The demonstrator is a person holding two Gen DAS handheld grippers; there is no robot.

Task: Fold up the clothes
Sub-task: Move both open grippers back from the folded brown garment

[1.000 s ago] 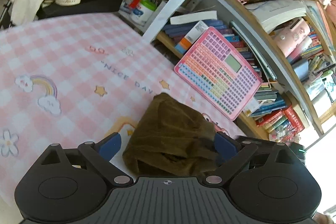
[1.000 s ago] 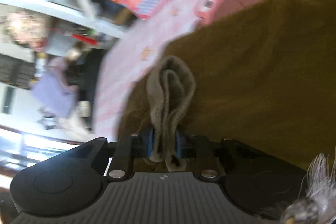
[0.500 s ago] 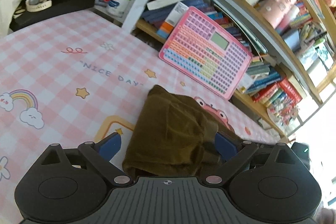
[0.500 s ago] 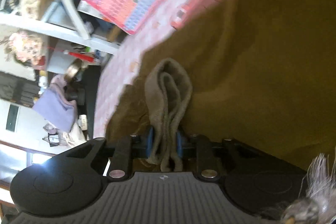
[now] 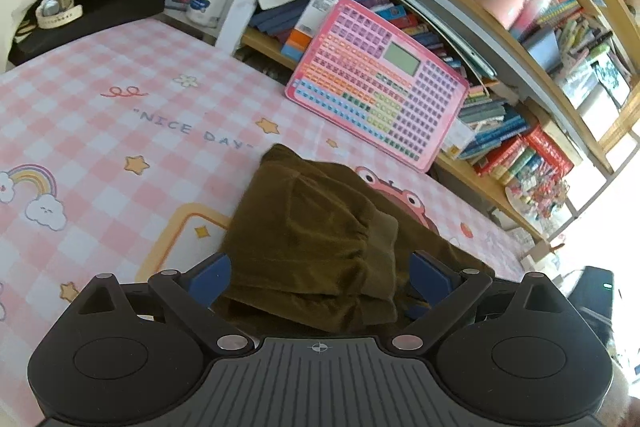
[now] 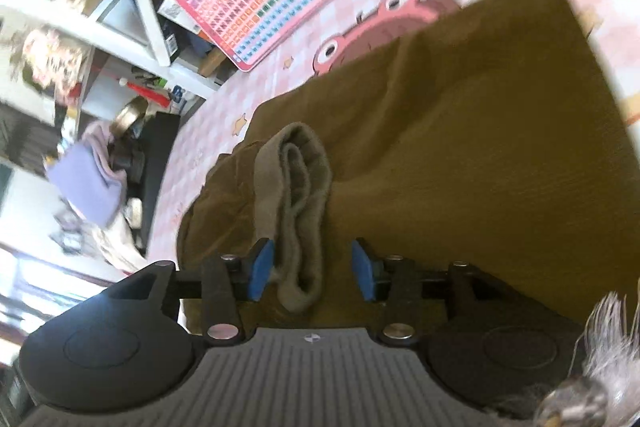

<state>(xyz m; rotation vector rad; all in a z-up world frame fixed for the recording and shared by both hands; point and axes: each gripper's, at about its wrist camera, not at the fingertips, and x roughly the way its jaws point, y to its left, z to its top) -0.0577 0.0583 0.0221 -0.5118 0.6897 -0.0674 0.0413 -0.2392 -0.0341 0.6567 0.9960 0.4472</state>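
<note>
An olive-brown garment [image 5: 316, 239] lies partly folded on the pink checked tablecloth [image 5: 100, 131], near a pink toy keyboard [image 5: 376, 83] that leans against the bookshelf [image 5: 520, 39] on the far right. The left gripper [image 5: 320, 273] hangs over the near end of the cloth with its jaws spread wide, one blue pad on each side of the bunched fabric. The right gripper [image 6: 312, 269] has its jaws parted, and the grey ribbed cuff [image 6: 296, 203] stands loosely between them.

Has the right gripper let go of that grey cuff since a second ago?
Yes. The right gripper has opened: its blue pads, earlier pinched on the grey cuff, now stand apart on either side of it, over the brown garment.
</note>
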